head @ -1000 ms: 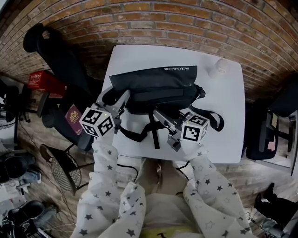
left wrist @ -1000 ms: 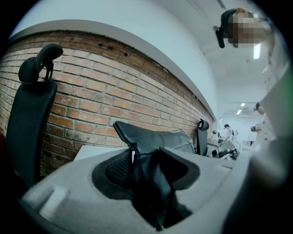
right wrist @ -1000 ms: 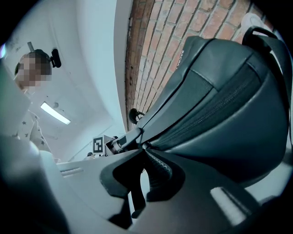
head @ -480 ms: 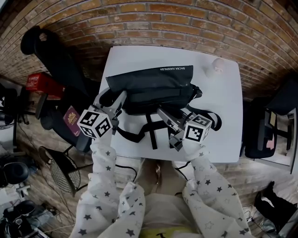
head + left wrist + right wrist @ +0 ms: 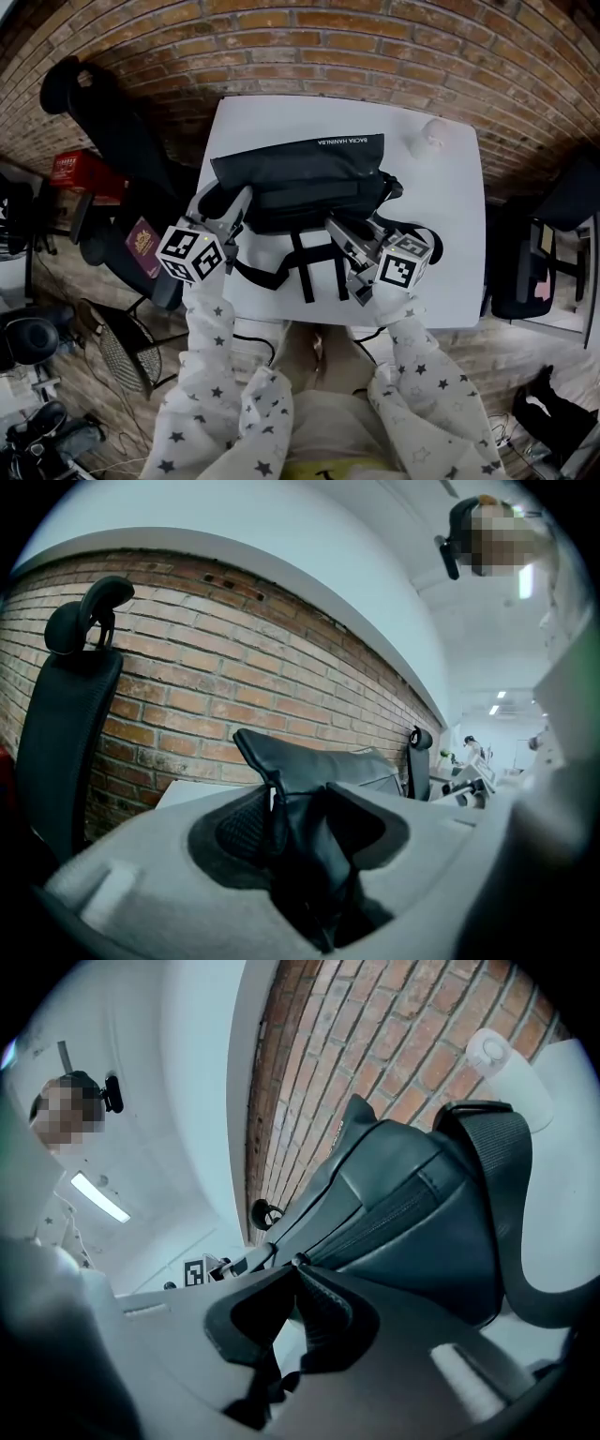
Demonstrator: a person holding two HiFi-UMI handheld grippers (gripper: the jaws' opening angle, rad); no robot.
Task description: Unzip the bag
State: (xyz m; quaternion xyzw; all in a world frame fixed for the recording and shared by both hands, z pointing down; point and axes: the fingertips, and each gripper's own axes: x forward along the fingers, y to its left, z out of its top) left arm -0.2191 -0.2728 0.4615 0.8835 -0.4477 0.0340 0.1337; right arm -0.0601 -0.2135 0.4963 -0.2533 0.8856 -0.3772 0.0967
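Observation:
A black bag [image 5: 300,173] lies on the white table [image 5: 450,244], its straps [image 5: 300,267] trailing toward me. My left gripper [image 5: 242,199] is at the bag's left end. In the left gripper view a fold of the bag's black fabric [image 5: 319,761] sits pinched between the pads of the left gripper [image 5: 300,827]. My right gripper [image 5: 333,223] meets the bag's front side right of centre. In the right gripper view its jaws [image 5: 298,1269] are closed at the zipper line [image 5: 375,1222], with the small zipper pull [image 5: 299,1260] at their tips. A wide strap [image 5: 502,1176] loops at the right.
A small white object [image 5: 429,134] stands at the table's far right corner. A black office chair [image 5: 103,112] is to the left of the table, with a red box [image 5: 80,171] and a dark red booklet [image 5: 142,246] nearby. A brick wall runs behind the table.
My right gripper has shifted a little to the right along the bag's front. The left gripper has kept its hold and its place.

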